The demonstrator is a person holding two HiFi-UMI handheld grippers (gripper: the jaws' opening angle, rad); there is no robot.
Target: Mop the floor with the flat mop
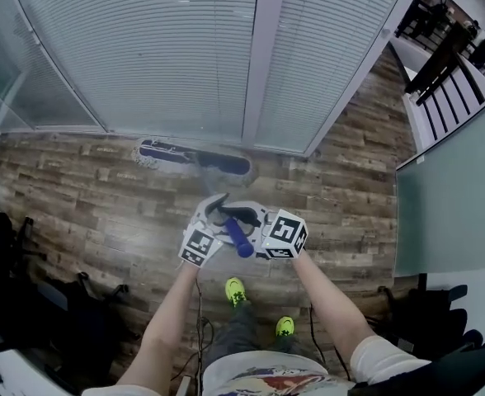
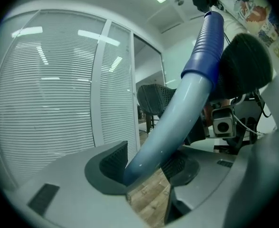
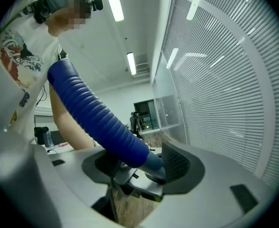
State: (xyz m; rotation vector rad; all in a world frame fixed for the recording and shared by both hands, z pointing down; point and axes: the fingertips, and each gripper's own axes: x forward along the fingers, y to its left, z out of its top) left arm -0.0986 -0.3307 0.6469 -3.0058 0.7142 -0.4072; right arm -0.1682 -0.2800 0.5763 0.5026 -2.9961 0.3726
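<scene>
Wood floor (image 1: 77, 196) filled the head view, with a blind-covered glass wall (image 1: 143, 48) at 12 o'clock. Flat mop head (image 1: 195, 157) lay on the floor just beside the wall's foot, at 12 o'clock from both claws. Its pale handle (image 2: 177, 113) ran back toward the person. Left claw (image 2: 144, 167) was clamped on the pale handle. Right claw (image 3: 139, 165), close at its 3 o'clock, was clamped on the blue ribbed grip (image 3: 97, 122). Green shoes (image 1: 236, 289) stood at 6 o'clock.
</scene>
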